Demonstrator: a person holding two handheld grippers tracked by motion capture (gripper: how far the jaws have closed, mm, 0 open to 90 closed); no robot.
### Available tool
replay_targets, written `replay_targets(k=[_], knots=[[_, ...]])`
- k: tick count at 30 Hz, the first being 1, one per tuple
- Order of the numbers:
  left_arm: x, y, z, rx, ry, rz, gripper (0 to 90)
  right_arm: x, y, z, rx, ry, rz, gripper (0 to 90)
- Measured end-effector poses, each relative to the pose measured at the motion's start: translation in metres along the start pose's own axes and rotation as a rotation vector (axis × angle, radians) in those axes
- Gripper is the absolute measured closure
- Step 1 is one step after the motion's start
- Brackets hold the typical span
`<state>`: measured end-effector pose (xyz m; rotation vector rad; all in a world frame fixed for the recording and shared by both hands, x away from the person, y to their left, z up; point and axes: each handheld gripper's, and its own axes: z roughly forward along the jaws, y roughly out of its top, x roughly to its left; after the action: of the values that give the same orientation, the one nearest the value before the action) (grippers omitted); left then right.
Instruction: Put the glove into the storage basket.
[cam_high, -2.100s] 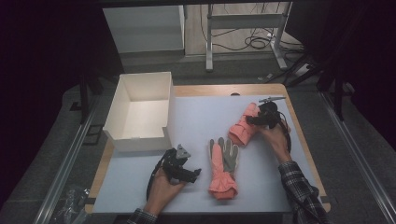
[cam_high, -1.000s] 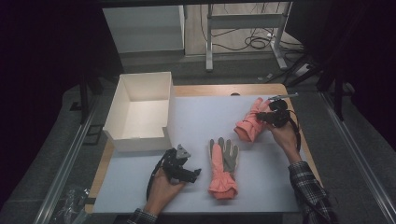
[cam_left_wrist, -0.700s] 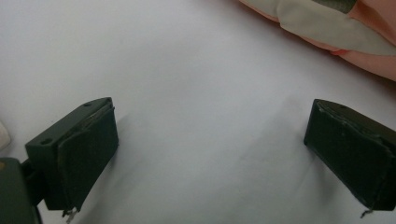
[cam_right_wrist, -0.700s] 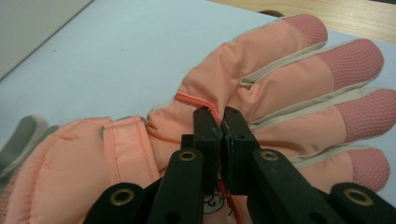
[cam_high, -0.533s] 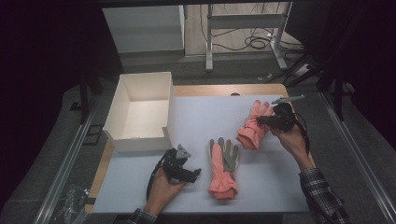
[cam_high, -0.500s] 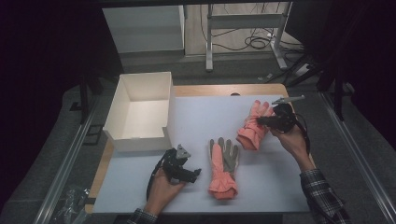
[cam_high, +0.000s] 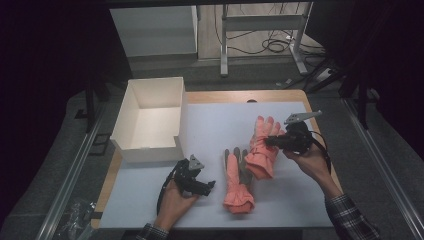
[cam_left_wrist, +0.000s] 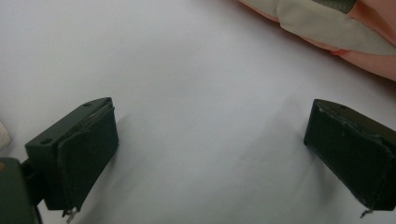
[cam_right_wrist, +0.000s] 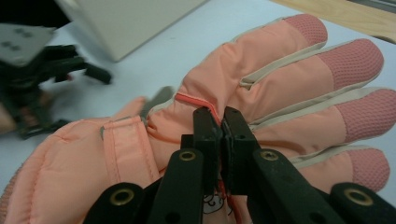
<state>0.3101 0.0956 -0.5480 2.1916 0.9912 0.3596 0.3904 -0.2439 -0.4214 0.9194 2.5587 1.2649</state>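
- Gloves are the work here: two salmon-pink ones on a white mat, with an empty white box (cam_high: 150, 120) at the far left.
- The right gripper (cam_high: 270, 141) has its jaws pinched tight on a fold of the lifted glove (cam_high: 261, 147), near the base of the fingers; the right gripper view shows the fabric and a red cord (cam_right_wrist: 198, 100) squeezed between the black pads.
- Compared with a second ago, that glove has swung rightward and risen a little: its cuff now hangs clear beside the second glove (cam_high: 238, 179), fingers pointing to the far side.
- The second glove lies flat on the mat, grey palm patches up, cuff toward the near edge, between the two hands.
- The left gripper (cam_high: 206, 185) rests low over the mat at near left, unmoved, its jaws spread wide with bare mat between them; the flat glove's cuff (cam_left_wrist: 327, 23) sits just beyond them.
- Judged from this, the grip is secure enough to carry; the likely aim is pairing the gloves or taking them to the box.
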Motion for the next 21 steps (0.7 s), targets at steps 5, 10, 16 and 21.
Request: replay_targets(k=[5,10,16,21], knots=[[0.0,0.0,0.0,0.0,0.0,0.0,3.2,0.029,0.0,0.003,0.014,0.069,-0.066,85.2],[0.0,0.0,0.0,0.002,-0.002,-0.004,3.1,0.052,0.0,0.01,0.03,0.131,-0.111,85.2],[0.0,0.0,0.0,-0.001,-0.002,-0.007,3.2,0.073,-0.003,0.03,0.068,0.177,-0.15,84.9],[-0.001,0.0,0.0,-0.003,-0.001,-0.007,3.1,0.08,-0.01,0.048,0.116,0.165,-0.182,84.4]])
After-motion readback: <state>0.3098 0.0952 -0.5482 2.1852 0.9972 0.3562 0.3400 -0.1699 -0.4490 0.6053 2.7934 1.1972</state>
